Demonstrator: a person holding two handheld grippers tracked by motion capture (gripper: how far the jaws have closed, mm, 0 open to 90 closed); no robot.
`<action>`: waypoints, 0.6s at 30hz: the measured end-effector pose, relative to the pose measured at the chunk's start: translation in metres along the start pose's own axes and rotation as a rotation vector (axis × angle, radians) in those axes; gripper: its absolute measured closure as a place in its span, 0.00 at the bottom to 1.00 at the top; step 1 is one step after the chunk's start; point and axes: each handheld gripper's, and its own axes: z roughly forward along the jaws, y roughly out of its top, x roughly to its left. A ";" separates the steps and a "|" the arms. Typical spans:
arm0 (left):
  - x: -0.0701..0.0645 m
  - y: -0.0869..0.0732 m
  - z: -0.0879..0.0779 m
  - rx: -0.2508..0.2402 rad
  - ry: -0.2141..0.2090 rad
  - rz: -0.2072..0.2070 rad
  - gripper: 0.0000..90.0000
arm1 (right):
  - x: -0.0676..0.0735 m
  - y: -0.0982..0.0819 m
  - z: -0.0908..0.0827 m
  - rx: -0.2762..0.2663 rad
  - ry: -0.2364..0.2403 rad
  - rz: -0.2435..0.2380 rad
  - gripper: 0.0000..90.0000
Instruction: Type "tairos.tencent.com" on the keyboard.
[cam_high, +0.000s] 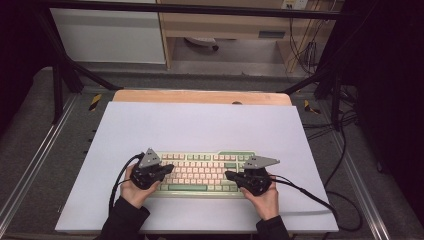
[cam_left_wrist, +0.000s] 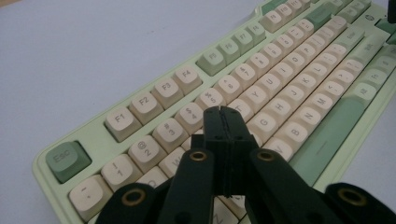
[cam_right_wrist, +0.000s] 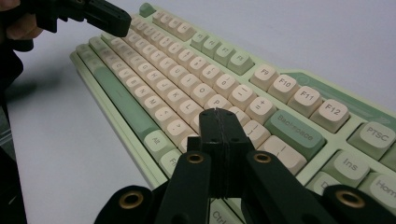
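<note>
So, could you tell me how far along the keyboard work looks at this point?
Done: both hand-held grippers are shut, with nothing between their jaws, and positioned over the green and cream keyboard. In hand: the left hand-held gripper points at the keys near R and T, the right hand-held gripper near P. Whether either tip touches a key is unclear. Left: the key pressing itself; no key looks pushed down yet.

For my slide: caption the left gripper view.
Closed left gripper poised above the letter keys of a green-and-cream keyboard.
</note>
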 end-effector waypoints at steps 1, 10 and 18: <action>0.001 -0.001 -0.001 0.000 0.002 -0.003 1.00 | 0.000 0.000 0.000 -0.001 0.002 0.005 1.00; 0.009 -0.015 -0.012 -0.003 0.014 -0.024 1.00 | 0.001 0.003 0.004 -0.007 0.009 0.014 1.00; 0.013 -0.022 -0.018 -0.014 0.020 -0.034 1.00 | 0.008 0.013 0.015 -0.006 0.015 0.002 1.00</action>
